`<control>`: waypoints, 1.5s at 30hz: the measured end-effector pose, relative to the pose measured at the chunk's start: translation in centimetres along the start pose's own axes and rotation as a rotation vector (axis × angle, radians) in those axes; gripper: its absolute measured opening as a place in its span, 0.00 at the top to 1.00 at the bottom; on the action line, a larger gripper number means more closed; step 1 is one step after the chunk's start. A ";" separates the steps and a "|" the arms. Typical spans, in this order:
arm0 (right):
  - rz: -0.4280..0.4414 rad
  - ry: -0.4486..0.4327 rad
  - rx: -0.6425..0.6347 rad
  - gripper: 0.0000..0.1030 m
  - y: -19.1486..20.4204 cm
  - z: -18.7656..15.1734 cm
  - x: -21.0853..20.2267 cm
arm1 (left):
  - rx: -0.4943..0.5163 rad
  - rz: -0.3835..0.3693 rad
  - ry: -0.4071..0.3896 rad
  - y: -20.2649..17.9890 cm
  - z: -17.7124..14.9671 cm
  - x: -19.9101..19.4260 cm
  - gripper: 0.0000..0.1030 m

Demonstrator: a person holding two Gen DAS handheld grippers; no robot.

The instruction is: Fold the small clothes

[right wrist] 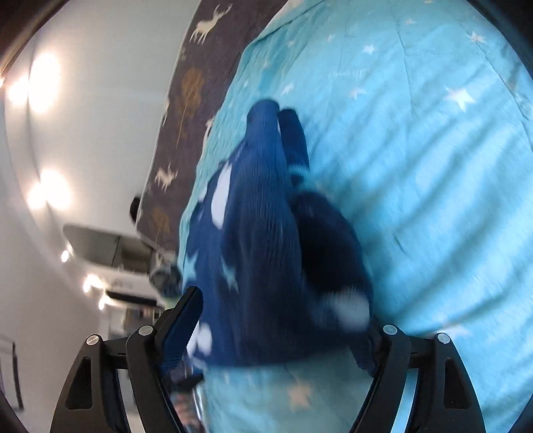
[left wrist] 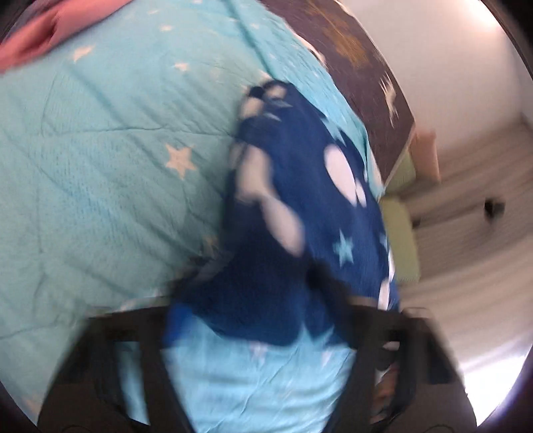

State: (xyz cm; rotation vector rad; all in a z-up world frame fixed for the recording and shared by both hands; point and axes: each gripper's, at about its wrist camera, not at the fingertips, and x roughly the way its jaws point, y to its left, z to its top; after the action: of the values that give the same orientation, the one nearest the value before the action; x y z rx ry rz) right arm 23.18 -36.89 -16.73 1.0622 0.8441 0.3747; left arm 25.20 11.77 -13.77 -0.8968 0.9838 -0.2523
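- Right gripper [right wrist: 283, 336]: jaws stand wide apart. The left finger [right wrist: 181, 328] shows its blue ribbed pad; the right finger sits at the lower right of the frame.
- The garment [right wrist: 263, 239], dark blue with white spots and pale stars, lies bunched between the right jaws. Its near edge reaches both fingers, but the pads do not press on it.
- The right gripper points forward and down along the length of the garment, which runs away from it toward a narrow far end.
- Left gripper [left wrist: 260, 353]: both fingers are heavily blurred. The jaws appear parted, with bare quilt and the near edge of the garment [left wrist: 286, 213] between them. Whether the pads touch the cloth cannot be told.
- The left gripper is tilted downward over the bed and sits rolled in the frame, with the garment running up and away from it.
- The garment rests on a light blue quilt [right wrist: 433, 166] printed with white stars, near the quilt's edge.
- Beyond that edge lies a dark blanket [right wrist: 190, 100] with deer and tree figures.
- A pink cloth [left wrist: 43, 30] shows at the upper left corner of the left wrist view.
- A white wall [right wrist: 83, 133] and a pale floor [left wrist: 466, 200] lie past the bed.
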 end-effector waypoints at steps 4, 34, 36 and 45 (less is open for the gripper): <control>-0.056 0.001 -0.032 0.88 1.4 0.0 0.7 | 0.055 -0.040 -0.036 -1.2 -0.5 -1.6 0.78; -0.452 -0.024 -0.470 0.37 5.9 -10.5 -16.3 | 0.543 0.300 -0.195 -4.1 -8.1 -18.5 0.36; -0.439 0.013 -0.505 0.37 6.7 -8.7 -13.8 | 0.526 0.280 -0.136 -4.8 -6.1 -15.8 0.36; -0.362 0.074 -0.455 0.37 5.9 -2.8 -6.7 | 0.393 0.261 0.034 -3.2 0.1 -6.2 0.36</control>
State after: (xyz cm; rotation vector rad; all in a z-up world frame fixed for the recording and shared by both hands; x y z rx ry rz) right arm 17.47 -36.71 -9.31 0.4648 0.9415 0.2815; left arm 22.51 13.26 -7.52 -0.4030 1.0259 -0.2284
